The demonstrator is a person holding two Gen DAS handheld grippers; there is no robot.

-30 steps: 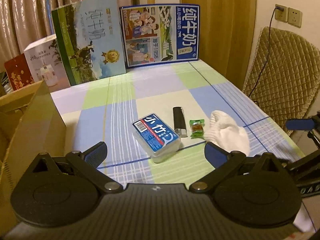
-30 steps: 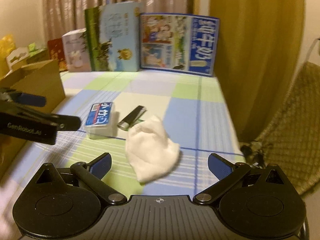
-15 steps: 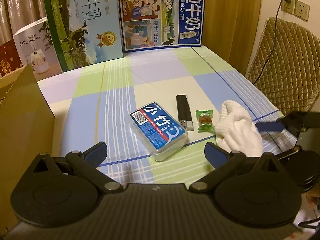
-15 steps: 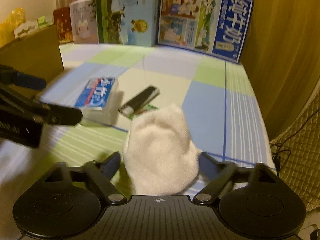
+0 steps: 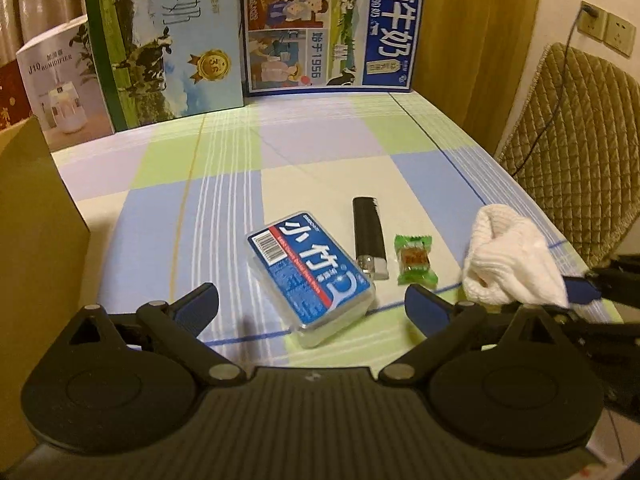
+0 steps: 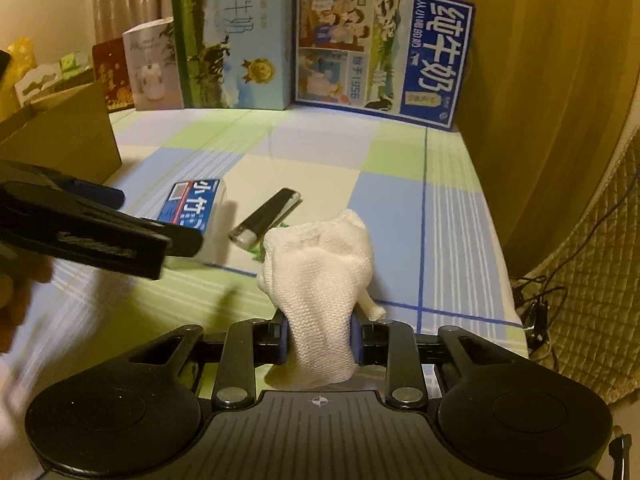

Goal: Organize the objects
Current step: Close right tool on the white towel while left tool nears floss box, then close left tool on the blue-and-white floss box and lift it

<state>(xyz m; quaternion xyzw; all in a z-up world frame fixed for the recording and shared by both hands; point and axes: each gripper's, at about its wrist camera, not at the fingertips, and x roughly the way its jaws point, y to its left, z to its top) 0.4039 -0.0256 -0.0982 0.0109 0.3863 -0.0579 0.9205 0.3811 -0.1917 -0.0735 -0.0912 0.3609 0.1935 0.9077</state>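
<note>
Checked tablecloth (image 5: 320,160) spreads ahead of left gripper's (image 5: 312,306) wide jaws; right gripper (image 6: 320,338) pinches white sock (image 6: 320,280), seemingly lifted; curtains (image 6: 540,80) beyond.

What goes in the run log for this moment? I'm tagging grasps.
right tongs: shut on white sock | left tongs: open, over blue box | lighter, candy: on table

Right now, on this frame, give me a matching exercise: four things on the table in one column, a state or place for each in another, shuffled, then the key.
1. sock
2. lighter
3. candy
4. blue box

a. green wrapper
b. ahead of the open left tool
c. clamped in the right tool
d. black, lying flat

Pairs: 1-c, 2-d, 3-a, 4-b
</note>
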